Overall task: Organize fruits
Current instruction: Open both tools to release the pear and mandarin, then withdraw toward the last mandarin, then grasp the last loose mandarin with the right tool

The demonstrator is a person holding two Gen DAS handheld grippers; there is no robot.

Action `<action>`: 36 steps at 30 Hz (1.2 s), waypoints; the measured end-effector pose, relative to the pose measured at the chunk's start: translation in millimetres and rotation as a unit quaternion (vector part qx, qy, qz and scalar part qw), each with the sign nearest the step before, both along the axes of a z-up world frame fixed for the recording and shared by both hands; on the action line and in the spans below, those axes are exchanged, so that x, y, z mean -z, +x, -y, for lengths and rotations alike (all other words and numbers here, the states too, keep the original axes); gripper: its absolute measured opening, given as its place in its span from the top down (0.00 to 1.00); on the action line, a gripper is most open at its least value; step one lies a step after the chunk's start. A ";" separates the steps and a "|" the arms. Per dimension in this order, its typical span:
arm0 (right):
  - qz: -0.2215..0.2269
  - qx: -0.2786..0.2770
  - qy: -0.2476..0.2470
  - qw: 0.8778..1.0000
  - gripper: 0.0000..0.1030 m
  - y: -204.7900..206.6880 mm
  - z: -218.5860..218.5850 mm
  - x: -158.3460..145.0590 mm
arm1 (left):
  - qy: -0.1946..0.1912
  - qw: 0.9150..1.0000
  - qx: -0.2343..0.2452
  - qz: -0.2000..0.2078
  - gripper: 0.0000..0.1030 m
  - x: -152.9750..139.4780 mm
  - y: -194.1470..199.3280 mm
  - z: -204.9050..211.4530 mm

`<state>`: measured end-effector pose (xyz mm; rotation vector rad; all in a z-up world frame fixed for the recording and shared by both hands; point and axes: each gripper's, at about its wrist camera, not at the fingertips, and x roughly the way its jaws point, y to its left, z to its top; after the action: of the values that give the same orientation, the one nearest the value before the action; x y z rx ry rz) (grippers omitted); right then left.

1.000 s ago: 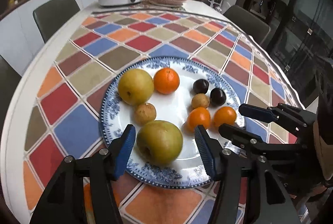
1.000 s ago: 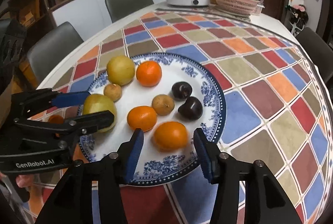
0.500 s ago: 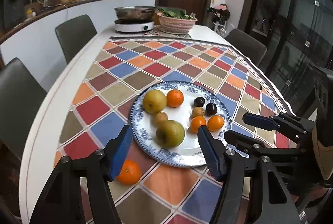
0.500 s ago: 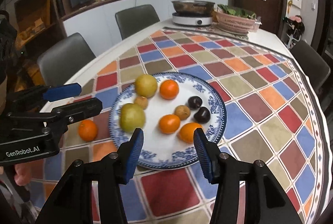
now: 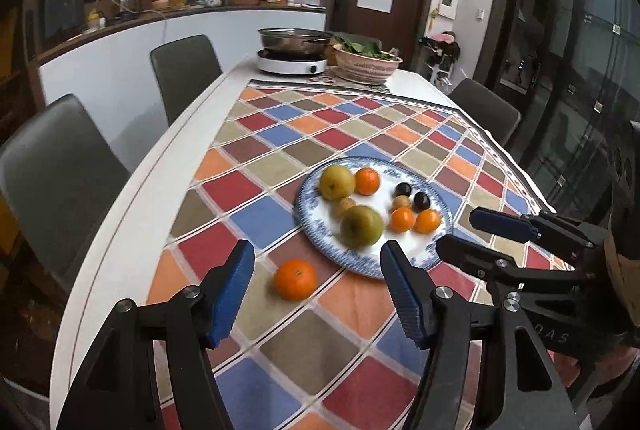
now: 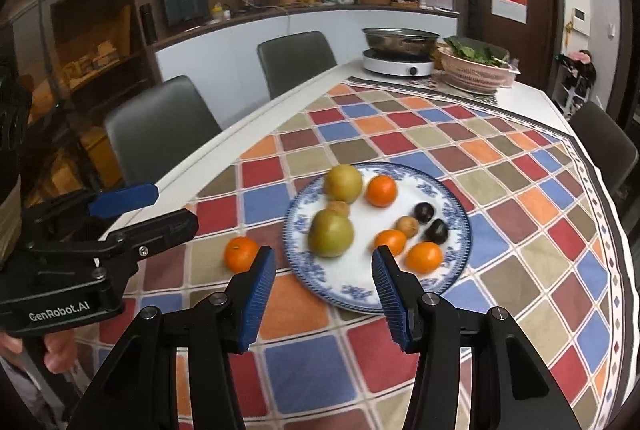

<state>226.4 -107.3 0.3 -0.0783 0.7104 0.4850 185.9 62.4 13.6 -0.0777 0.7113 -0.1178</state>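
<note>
On the chequered cloth of the worktop (image 5: pixel 132 230) sits one blue-rimmed plate (image 5: pixel 316 238) carrying eight fruits: two large yellow-green pears (image 5: pixel 361 226), three oranges (image 5: pixel 367 181), two dark plums (image 5: pixel 421 201) and two small brownish fruits (image 5: pixel 345 207) — nine pieces by that tally, so the plate holds nine. One more orange, the loose orange (image 5: pixel 295 279), lies on the cloth just beside the plate's lower left rim, apart from it. At the far end, upper centre of the frame, stand one metal pot (image 5: pixel 295 40) on a cooker and one basket of greens (image 5: pixel 367 61). Three grey chairs (image 5: pixel 186 70) show in the left wrist view.

Compared with a second ago, both views take in far more of the worktop: the plate looks smaller and farther, and the loose orange, earlier out of the left wrist view, now shows. The left gripper (image 5: pixel 316 288) has just been opening and stands moderately wide, nothing between its jaws. The right gripper (image 6: pixel 324 294) is parted more narrowly, unchanged, also empty.
</note>
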 end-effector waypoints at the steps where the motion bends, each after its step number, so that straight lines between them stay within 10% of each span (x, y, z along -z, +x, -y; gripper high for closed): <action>1: 0.001 -0.004 -0.002 1.000 0.51 -1.8 -3.7 -0.3 | 0.000 1.000 -0.005 -0.001 0.37 0.9 -3.1 -4.1; 36: -0.101 -0.087 -0.052 0.990 0.55 48.4 -119.7 81.0 | 0.008 0.994 -0.077 -0.078 0.34 72.3 6.4 -83.3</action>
<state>274.8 12.4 -80.7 -0.1924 0.9321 0.6296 192.3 145.7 -58.8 -0.1269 0.8593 0.0428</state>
